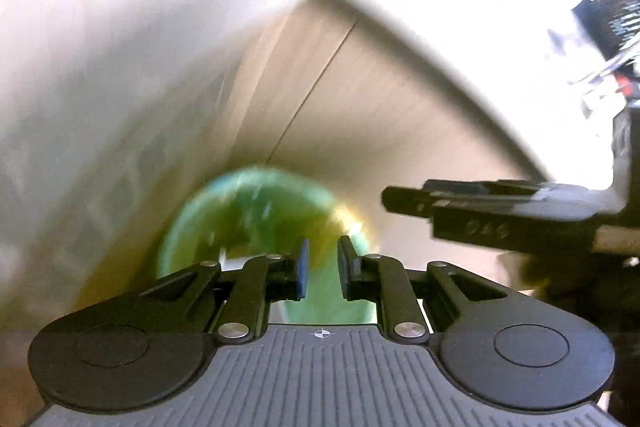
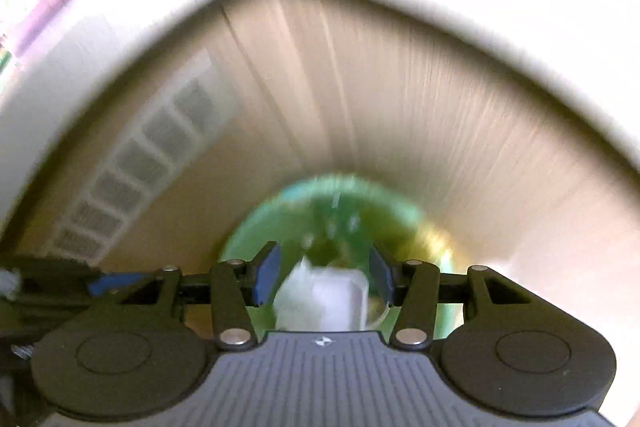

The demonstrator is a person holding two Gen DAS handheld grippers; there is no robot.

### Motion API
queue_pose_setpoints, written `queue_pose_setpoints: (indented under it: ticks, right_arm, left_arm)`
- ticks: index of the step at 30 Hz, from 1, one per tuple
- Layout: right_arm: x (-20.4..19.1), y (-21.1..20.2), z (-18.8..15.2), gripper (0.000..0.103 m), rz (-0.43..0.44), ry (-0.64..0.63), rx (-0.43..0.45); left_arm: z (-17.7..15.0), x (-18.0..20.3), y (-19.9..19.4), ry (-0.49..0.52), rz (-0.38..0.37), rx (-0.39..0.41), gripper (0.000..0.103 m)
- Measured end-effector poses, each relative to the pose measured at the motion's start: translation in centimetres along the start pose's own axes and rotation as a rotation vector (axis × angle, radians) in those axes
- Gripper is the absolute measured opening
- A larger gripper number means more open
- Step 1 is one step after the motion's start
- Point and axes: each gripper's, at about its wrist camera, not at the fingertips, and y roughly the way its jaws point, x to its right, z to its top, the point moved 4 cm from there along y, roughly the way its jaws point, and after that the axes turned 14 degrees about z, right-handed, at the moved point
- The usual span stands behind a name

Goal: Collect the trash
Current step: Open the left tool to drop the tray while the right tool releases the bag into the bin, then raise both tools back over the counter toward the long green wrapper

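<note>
Both views are motion-blurred and look down into a beige bin (image 1: 360, 99) with a white rim. A green bottle-like piece of trash (image 1: 248, 215) lies at its bottom, also in the right wrist view (image 2: 340, 211). My left gripper (image 1: 322, 269) hangs over the bin with its jaws a narrow gap apart and nothing between them. My right gripper (image 2: 322, 275) is open wide above the bin (image 2: 400, 99); a white piece of trash (image 2: 324, 297) sits between its blue pads (image 2: 266, 273), apparently not touching them. The right gripper also shows in the left wrist view (image 1: 388, 199).
The bin's left wall carries a strip of grey vent-like squares (image 2: 152, 155). A purple object (image 2: 40, 15) lies outside the bin at upper left. A dark printed item (image 1: 608, 23) sits beyond the rim at upper right.
</note>
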Motion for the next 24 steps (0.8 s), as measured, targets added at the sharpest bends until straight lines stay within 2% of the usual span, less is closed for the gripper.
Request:
queue_pose_setpoints:
  ticks: [4,6,9,11,14,17,20,24]
  right_arm:
    - [-2.6,-4.2,3.2,0.050,-0.053,-0.121,0.153]
    - [-4.2,-5.8,4.7,0.055,-0.072,-0.171,0.231]
    - [-7.0,-7.3,6.9,0.062,-0.094,-0.245,0.337]
    - [-8.8,-7.8,8.1,0.064,-0.112,-0.297,0.386]
    - [-11.5,-7.3,9.7,0.064,-0.105,-0.358,0.409]
    - [-13.5,-6.5,11.1,0.065,-0.049,-0.392,0.393]
    - [-15.8,-5.2,12.1,0.065,-0.012,-0.418,0.372]
    - [-18.7,-3.9,12.5,0.065,0.022,-0.479,0.347]
  left_arm:
    - [3.9,0.1,-5.0,0.004,-0.055,0.121,0.018]
    - [5.5,-0.6,-7.2,-0.015,-0.069,0.174,0.018]
    - [7.5,-3.1,-9.7,-0.066,-0.028,0.237,0.018]
    - [8.3,-5.1,-10.8,-0.096,0.019,0.273,0.018]
    - [9.3,-9.2,-12.5,-0.160,0.110,0.326,0.018]
    - [10.2,-14.3,-14.0,-0.264,0.235,0.365,0.018]
    - [10.9,-19.3,-15.8,-0.376,0.414,0.404,0.018]
    - [12.0,-22.5,-16.7,-0.371,0.664,0.429,0.018]
